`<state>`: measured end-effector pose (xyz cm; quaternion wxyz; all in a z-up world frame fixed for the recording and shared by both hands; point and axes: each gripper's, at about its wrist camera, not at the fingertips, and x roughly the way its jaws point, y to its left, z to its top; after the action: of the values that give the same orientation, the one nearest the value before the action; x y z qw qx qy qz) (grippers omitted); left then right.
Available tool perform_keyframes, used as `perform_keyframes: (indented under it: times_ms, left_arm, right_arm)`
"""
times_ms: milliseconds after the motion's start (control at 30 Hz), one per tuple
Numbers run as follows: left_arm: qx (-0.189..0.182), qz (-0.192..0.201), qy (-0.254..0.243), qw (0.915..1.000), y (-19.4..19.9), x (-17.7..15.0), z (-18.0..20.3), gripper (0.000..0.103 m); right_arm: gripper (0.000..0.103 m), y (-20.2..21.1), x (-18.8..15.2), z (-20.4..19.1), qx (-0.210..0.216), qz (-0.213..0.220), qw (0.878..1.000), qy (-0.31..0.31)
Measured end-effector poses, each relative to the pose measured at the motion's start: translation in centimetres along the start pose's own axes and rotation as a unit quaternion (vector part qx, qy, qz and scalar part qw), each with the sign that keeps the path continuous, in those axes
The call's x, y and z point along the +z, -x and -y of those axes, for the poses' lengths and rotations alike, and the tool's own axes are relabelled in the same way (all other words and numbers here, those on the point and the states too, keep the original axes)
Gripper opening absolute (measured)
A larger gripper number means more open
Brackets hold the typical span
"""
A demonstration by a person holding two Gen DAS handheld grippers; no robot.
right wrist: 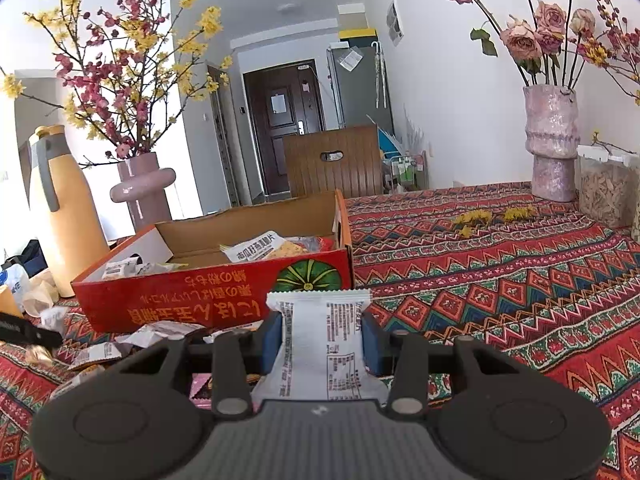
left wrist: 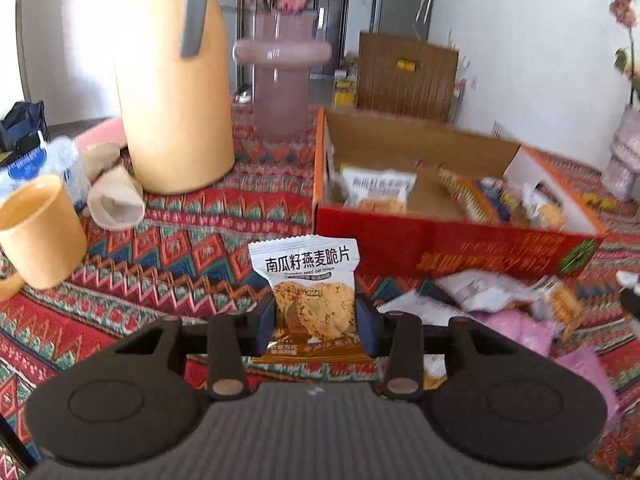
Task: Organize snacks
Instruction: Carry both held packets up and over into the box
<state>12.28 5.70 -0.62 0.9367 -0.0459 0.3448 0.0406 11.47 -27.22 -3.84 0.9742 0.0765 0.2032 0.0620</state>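
Between the left gripper's [left wrist: 316, 320] jaws, a pumpkin seed oat crisp packet [left wrist: 310, 296] stands upright, clenched at both side edges above the patterned worktop [left wrist: 160, 248]. The red cardboard box [left wrist: 452, 248] sits at one o'clock in the left wrist view, several packets already inside. The right gripper [right wrist: 320, 340] grasps a white snack packet [right wrist: 320, 344], printed back showing, with the same box at eleven o'clock in its view. Loose wrappers [left wrist: 484, 292] lie at the box's foot. To do this well, I judge each packet should clear the front wall before release, and go to the bare cardboard floor mid-box, one hand at a time so the grippers do not meet.
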Motion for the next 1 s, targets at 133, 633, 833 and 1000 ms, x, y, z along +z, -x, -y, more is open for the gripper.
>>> perform_keyframes:
  times_ms: [133,633,833,1000]
  left_arm:
    - [-0.009,0.026,-0.003,0.9996,1.4,1.3,0.6,0.042]
    - [-0.015,0.086,-0.008,0.9962,2.3,6.9,4.4,0.042]
    - [-0.010,0.099,0.006,0.9950,0.9,8.5,5.2,0.042]
    - [-0.003,0.104,0.017,0.9945,-1.2,9.0,5.6,0.042]
  right_arm:
    - [0.041,0.8,0.6,-0.5,0.009,0.013,1.000,0.010]
    - [0.041,-0.1,7.9,-3.3,0.023,0.072,0.995,0.060]
    - [0.041,-3.2,9.4,-4.9,0.027,0.063,0.996,0.062]
    - [0.041,-6.0,9.4,-5.8,0.015,0.052,0.997,0.059]
